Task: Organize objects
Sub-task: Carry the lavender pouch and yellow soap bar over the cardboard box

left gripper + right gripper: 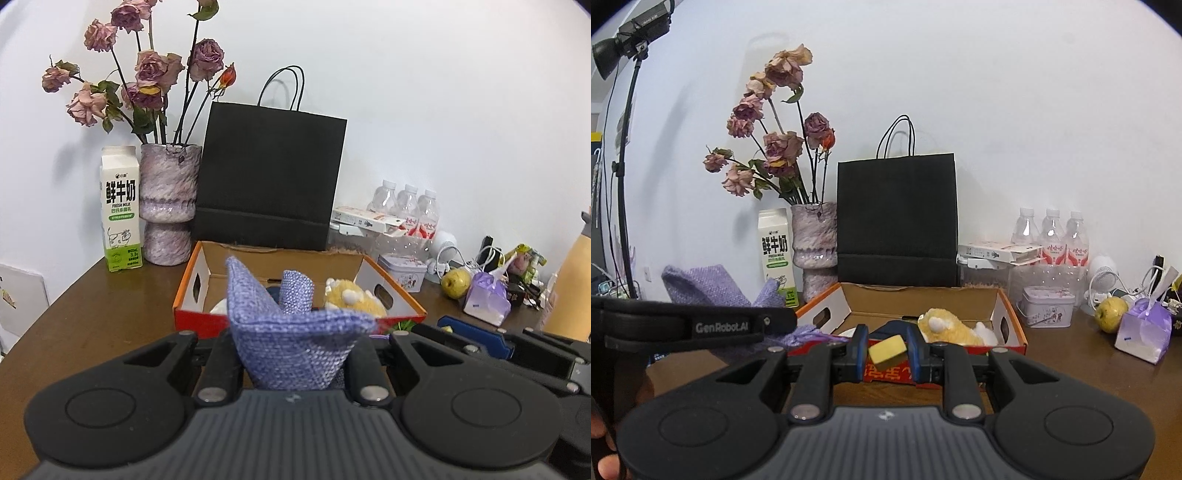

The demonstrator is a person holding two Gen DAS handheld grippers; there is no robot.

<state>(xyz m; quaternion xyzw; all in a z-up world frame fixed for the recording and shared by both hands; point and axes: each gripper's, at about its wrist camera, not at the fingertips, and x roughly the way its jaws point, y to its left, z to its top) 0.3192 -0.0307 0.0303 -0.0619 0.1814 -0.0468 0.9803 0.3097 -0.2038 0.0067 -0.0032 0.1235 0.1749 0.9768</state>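
Woven lilac fabric: a coarse-weave cloth pouch [295, 343], soft and floppy, is bunched between the jaws of the left hand-held gripper [295, 363], which is clamped on it; its mouth flares open above the jaws, just in front of the box.
Yellow block: a small spongy-looking cube [887, 354] sits pinched in the right hand-held gripper [886, 356], blue-lined jaws closed on its two side faces, poised before the box's red front wall.
Handling, pouch: probably very light and limp; it will sag and fold, so a hold on a gathered fold near the rim seems best.
Handling, block: likely light and slightly squashy, not fragile; flat opposite faces give a sure hold, though a hard squeeze could deform it.
Box: a shallow cardboard tray [1008, 314], orange-edged, brown inside, with oval hand-holes, resting on the brown wooden bench [110, 295].
Inside the box: a fluffy yellow plush toy [945, 326], soft-piled.
Right of the box: an embossed tin [1047, 306], a yellowish pear [1112, 314], a lilac packet [1145, 332].
Far row: milk carton [120, 206], mottled purple vase [168, 203] of dried roses, matte black paper bag [269, 177], clear water bottles [1051, 236].
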